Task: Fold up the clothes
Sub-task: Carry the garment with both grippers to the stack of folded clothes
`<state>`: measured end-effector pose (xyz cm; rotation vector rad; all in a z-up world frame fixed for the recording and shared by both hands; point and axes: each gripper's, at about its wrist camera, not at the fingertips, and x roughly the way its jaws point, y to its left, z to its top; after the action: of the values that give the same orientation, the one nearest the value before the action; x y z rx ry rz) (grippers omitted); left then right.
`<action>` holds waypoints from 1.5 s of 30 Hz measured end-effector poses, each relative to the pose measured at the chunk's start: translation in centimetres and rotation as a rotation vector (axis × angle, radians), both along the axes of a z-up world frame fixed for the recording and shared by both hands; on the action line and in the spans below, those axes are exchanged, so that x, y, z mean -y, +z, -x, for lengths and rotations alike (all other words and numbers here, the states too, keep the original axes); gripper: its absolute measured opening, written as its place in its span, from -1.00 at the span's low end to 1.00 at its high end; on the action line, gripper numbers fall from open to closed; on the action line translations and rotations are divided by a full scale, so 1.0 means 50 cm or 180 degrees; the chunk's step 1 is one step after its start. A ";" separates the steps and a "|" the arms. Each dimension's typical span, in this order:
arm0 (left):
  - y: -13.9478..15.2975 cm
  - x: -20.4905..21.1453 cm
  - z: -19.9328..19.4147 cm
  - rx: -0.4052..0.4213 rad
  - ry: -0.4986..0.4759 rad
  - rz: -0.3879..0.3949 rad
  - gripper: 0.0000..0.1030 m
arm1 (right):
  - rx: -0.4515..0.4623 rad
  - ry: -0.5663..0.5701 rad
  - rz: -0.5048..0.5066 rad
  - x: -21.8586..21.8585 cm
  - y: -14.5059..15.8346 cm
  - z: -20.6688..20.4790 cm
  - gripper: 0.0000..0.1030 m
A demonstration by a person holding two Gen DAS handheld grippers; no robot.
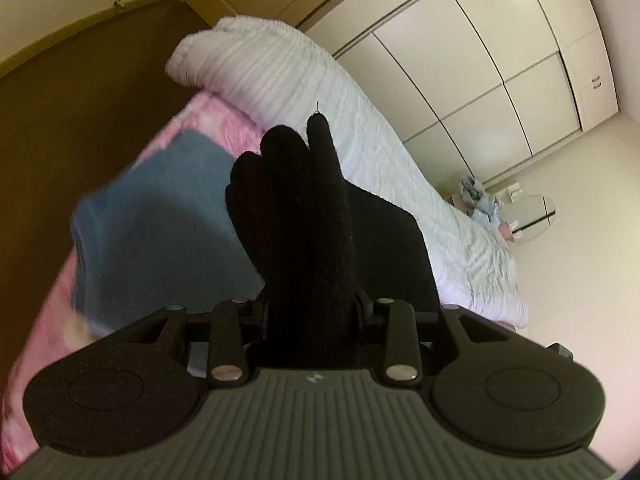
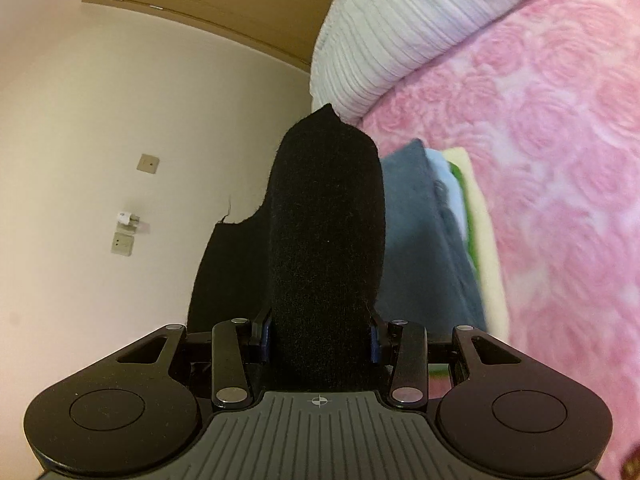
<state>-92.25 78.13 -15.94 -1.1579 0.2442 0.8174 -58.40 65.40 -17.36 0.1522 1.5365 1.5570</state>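
A black knitted garment (image 1: pixel 304 208) is bunched up between the jaws of my left gripper (image 1: pixel 310 240) and covers both fingers; the gripper is shut on it. In the right wrist view another part of the black garment (image 2: pixel 326 216) fills my right gripper (image 2: pixel 326 232), which is shut on it, fingers hidden under the cloth. A flat corner of the black cloth (image 2: pixel 224 264) hangs out to the left. On the pink bed lies a folded blue garment (image 1: pixel 160 232). From the right it shows as a stack (image 2: pixel 420 240) with light blue, green and cream layers (image 2: pixel 476 208).
A pink floral bedspread (image 2: pixel 540 140) covers the bed, with a rolled white quilt (image 1: pixel 320 92) along its far side. White wardrobe doors (image 1: pixel 480 60) stand behind. A small round table (image 1: pixel 532 216) with clutter is at the far right. Wall sockets (image 2: pixel 122 242) and a door (image 2: pixel 200 0) face the right gripper.
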 end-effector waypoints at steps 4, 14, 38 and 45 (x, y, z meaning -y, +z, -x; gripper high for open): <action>-0.025 -0.089 0.014 0.0001 -0.0042 -0.0082 -0.41 | 0.0063 -0.0033 -0.0073 -0.082 -0.023 0.018 -0.20; -0.091 -0.171 0.035 -0.0045 -0.0210 0.0011 -0.41 | 0.0157 -0.0167 -0.0012 -0.162 -0.076 0.051 -0.20; -0.009 -0.056 0.020 -0.1132 -0.0298 -0.0782 -0.93 | 0.2690 0.0201 0.0009 -0.112 0.057 0.135 -0.18; -0.054 -0.003 -0.032 -0.1633 -0.0726 -0.0813 -1.00 | 0.2691 0.0908 0.0071 -0.062 0.021 0.223 -0.47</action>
<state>-90.63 78.27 -18.65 -0.6520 0.6636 0.9021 -69.53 68.48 -16.33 -0.6859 0.9133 1.5221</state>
